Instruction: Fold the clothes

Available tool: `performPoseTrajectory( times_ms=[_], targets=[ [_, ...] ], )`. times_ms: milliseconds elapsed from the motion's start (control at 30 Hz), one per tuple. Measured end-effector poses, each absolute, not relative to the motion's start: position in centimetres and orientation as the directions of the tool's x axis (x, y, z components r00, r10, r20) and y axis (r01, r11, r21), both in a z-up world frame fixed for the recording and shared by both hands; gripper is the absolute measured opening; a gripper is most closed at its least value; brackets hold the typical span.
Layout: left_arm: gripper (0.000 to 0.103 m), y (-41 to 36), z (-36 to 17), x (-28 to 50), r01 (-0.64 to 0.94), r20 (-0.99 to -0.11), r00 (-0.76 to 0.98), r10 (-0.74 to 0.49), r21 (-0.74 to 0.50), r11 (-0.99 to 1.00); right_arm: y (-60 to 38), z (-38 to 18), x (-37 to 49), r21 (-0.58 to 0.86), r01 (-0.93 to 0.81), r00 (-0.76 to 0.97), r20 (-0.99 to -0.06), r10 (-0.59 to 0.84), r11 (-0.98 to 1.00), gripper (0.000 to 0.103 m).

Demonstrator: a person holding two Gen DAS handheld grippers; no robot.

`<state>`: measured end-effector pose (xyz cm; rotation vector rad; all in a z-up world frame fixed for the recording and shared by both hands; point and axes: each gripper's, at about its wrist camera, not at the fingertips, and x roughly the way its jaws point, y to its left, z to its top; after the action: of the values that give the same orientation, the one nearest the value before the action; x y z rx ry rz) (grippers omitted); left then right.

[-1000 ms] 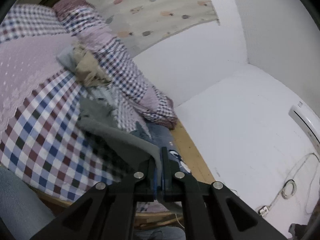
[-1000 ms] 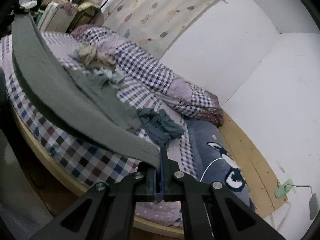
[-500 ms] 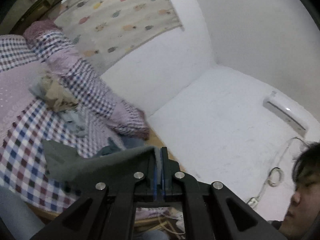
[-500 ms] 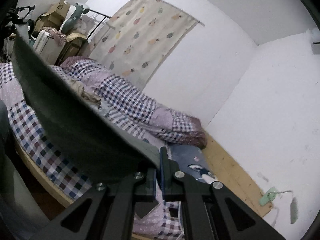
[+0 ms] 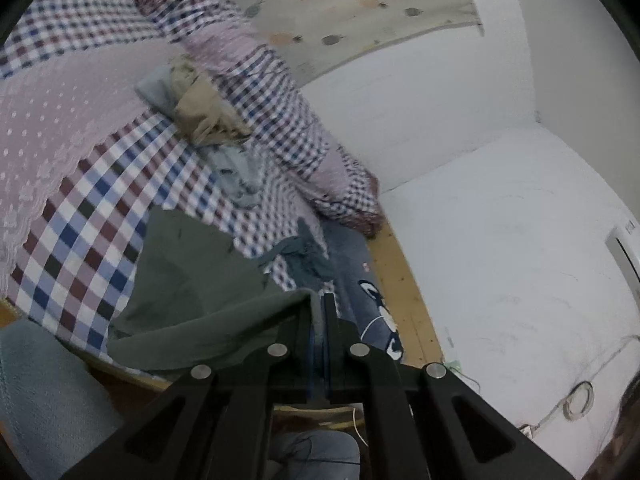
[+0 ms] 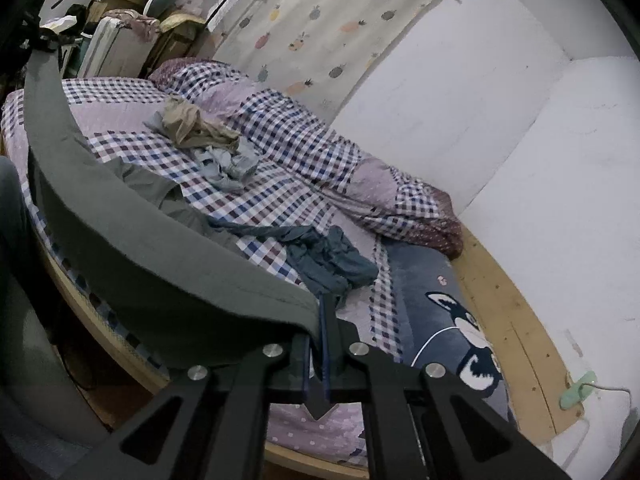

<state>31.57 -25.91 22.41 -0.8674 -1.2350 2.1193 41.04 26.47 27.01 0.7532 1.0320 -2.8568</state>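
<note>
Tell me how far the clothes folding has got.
Done: no folded pile shows on the bed. In hand: the left gripper and right gripper are both shut on the grey garment, stretched between them. Left: the tan garment, the light blue garment and the dark teal garment lie crumpled.

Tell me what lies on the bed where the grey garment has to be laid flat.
Both the left hand-held gripper and the right hand-held gripper are shut on the grey garment. A teal garment lies crumpled near its far edge; the light blue garment and the beige garment lie farther back. The near checked sheet looks free.
</note>
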Motion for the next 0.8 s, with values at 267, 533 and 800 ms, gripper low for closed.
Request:
performPoseTrajectory(
  times_ms=[267, 533, 800],
  targets=[
    [0.001, -25.9, 20.4, 31.4, -0.079, -0.307, -0.620, 0.722, -0.891, -0.446, 27.1, 25.2, 40.2, -0.579, 0.187, -0.861, -0.486, 0.152, -0.793, 0.001],
    [0.001, -24.4, 18.9, 35.0, -0.114, -0.322, -0.489, 0.811, -0.898, -0.425, 27.0, 24.8, 43.3, -0.465, 0.385, -0.787, -0.617, -0.020, -0.797, 0.001],
    [0.001, -21.4, 16.6, 40.5, -0.181, -0.322, -0.313, 0.894, -0.903, -0.388, 28.1, 23.2, 45.4, -0.383, 0.466, -0.684, -0.728, -0.050, -0.798, 0.001]
  ],
)
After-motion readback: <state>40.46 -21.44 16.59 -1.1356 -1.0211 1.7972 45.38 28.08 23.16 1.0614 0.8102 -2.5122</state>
